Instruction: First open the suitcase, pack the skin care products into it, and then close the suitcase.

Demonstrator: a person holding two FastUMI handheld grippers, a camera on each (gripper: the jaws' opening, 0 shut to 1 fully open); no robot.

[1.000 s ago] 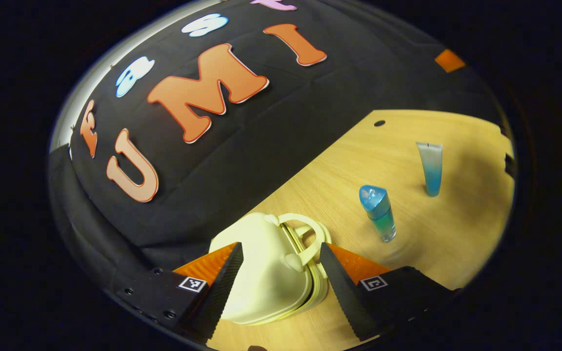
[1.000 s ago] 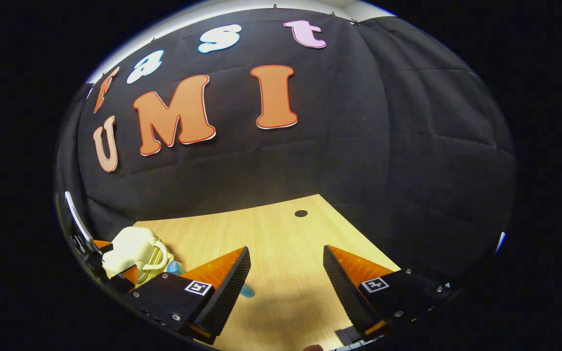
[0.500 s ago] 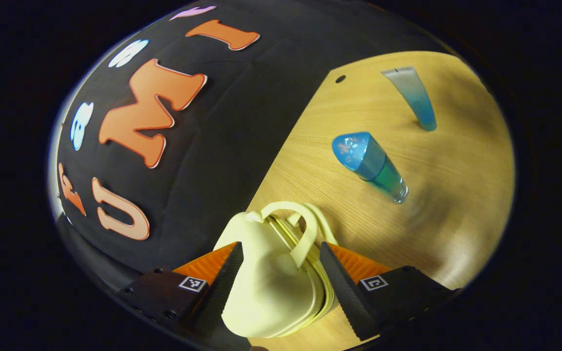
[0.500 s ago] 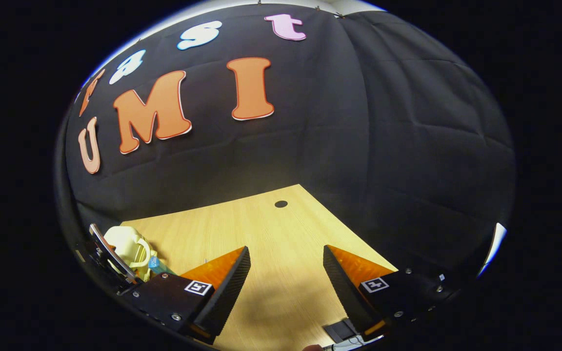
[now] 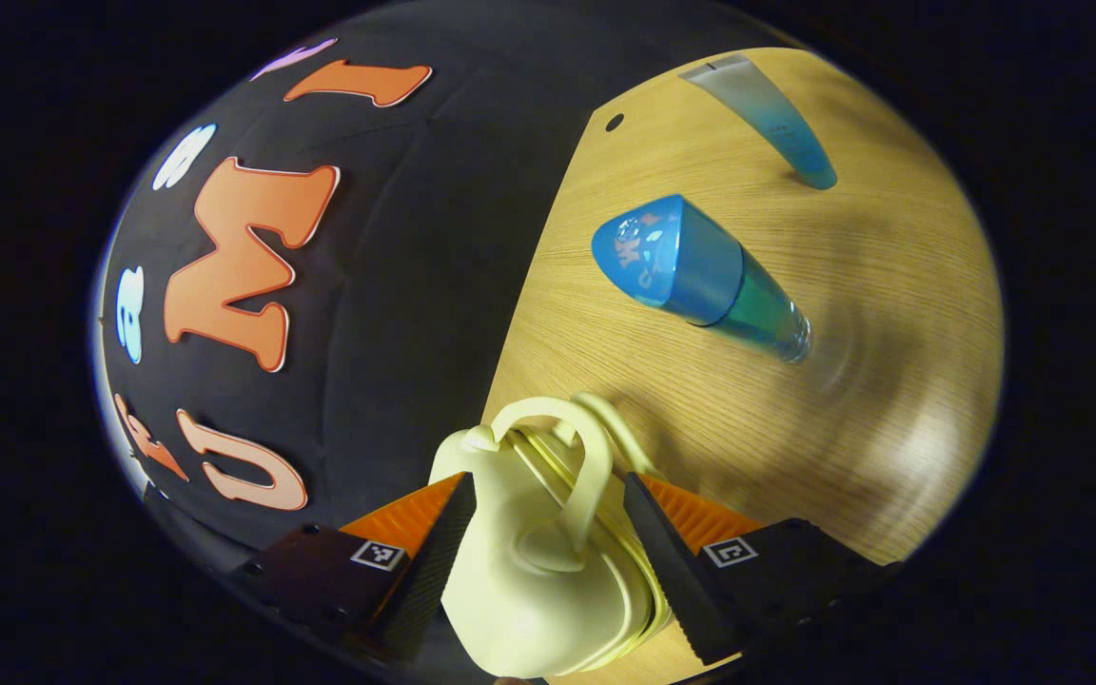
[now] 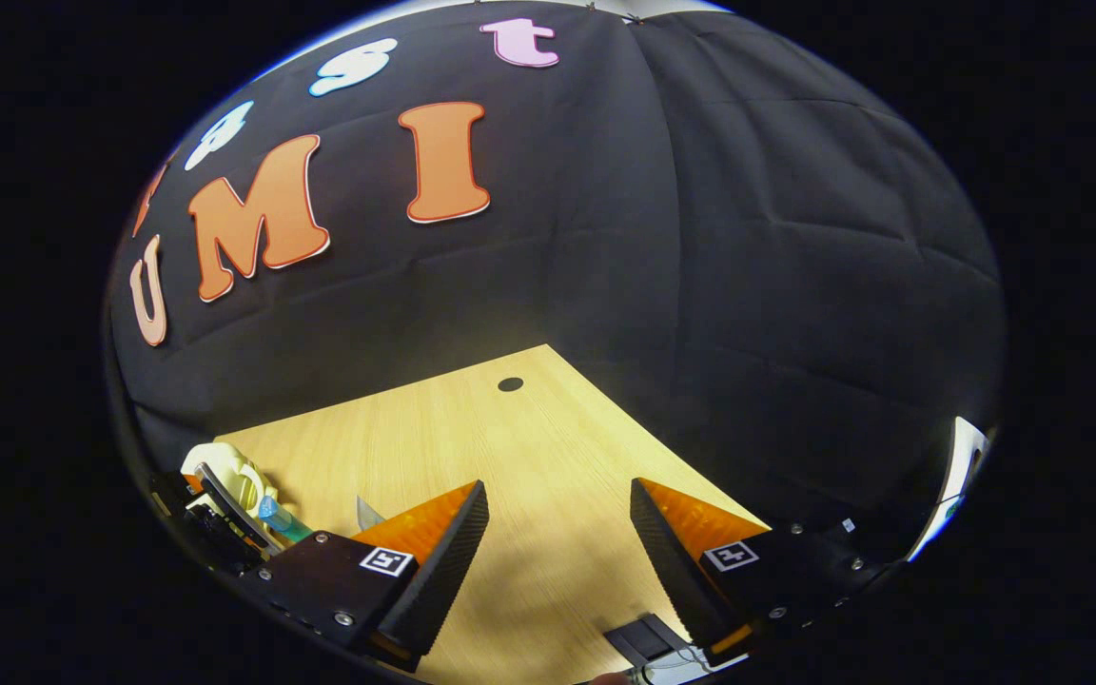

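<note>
Suitcase [image 5: 529,571] lower half hidden, clamped in left claw [image 5: 548,533], right claw [image 6: 557,552] wide.

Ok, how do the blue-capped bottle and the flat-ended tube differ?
The blue-capped clear bottle is rounder and stands nearer the cream suitcase; the frosted flat-ended tube is slimmer, stands farther away, and rests on its blue cap. Both are upright on the wooden table, unpacked.
</note>
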